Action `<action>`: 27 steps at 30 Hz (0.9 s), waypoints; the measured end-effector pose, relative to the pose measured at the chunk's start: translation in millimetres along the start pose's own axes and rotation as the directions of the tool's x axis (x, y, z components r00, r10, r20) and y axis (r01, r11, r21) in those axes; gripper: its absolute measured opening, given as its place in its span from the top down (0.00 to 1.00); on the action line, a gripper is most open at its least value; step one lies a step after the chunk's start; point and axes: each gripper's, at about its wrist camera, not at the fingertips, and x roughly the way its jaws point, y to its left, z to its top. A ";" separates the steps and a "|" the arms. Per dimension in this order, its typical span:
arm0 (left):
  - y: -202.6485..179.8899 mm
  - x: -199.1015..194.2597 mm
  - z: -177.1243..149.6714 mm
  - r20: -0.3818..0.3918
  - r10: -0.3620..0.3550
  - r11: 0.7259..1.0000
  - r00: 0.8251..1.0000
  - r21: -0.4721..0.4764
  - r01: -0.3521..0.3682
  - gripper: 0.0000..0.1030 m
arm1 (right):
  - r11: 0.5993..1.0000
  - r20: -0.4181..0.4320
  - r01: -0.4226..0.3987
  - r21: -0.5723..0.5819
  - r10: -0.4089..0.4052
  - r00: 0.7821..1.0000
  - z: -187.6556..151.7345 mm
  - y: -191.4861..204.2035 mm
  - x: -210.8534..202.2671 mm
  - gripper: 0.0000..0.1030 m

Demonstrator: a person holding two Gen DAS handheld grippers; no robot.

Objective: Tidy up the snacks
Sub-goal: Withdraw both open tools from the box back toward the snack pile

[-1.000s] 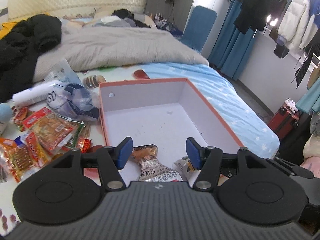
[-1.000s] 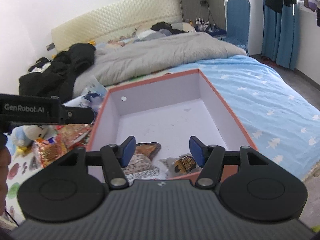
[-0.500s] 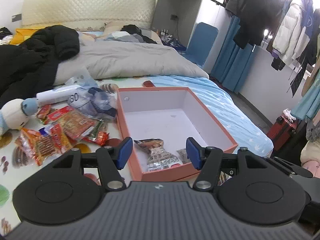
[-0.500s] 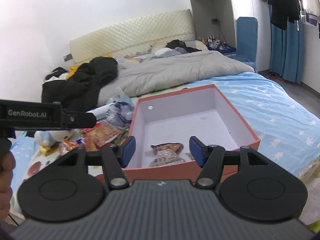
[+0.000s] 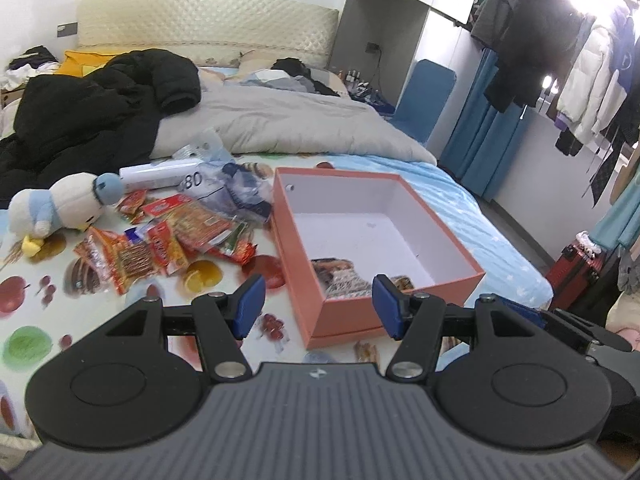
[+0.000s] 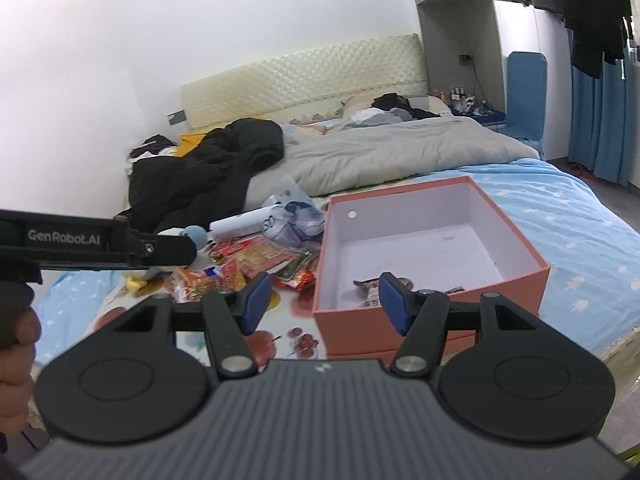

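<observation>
An open pink box (image 5: 440,280) with a white inside sits on the bed, also in the right wrist view (image 6: 516,276). A few snack packets (image 5: 340,276) lie in its near corner. A pile of red and orange snack packets (image 5: 160,240) lies on the fruit-print sheet left of the box, also in the right wrist view (image 6: 248,260). My left gripper (image 5: 318,306) is open and empty, held back above the box's near edge. My right gripper (image 6: 323,302) is open and empty, also back from the box.
A white and blue plush toy (image 5: 60,208) lies left of the snacks. A clear bag and white tube (image 5: 192,176) lie behind them. A black jacket (image 5: 100,112) and grey duvet (image 5: 300,128) cover the far bed. The bed edge drops to the floor on the right.
Both grippers have pulled back and up from the box, so more of the bed and the snack pile shows. Both stay open and empty.
</observation>
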 end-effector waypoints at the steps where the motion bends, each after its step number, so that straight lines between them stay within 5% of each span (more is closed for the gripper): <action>1: 1.2 -3.4 -3.8 0.001 0.003 1.000 1.000 0.004 -0.003 0.37 | 1.000 -0.002 -0.009 -0.002 0.009 1.000 -1.9 2.5 -1.2 0.40; 27: 63.1 -23.0 -62.4 -0.031 0.103 0.990 0.994 -0.092 -0.105 0.36 | 0.980 -0.074 -0.169 -0.106 0.162 0.984 -49.8 56.9 4.0 0.40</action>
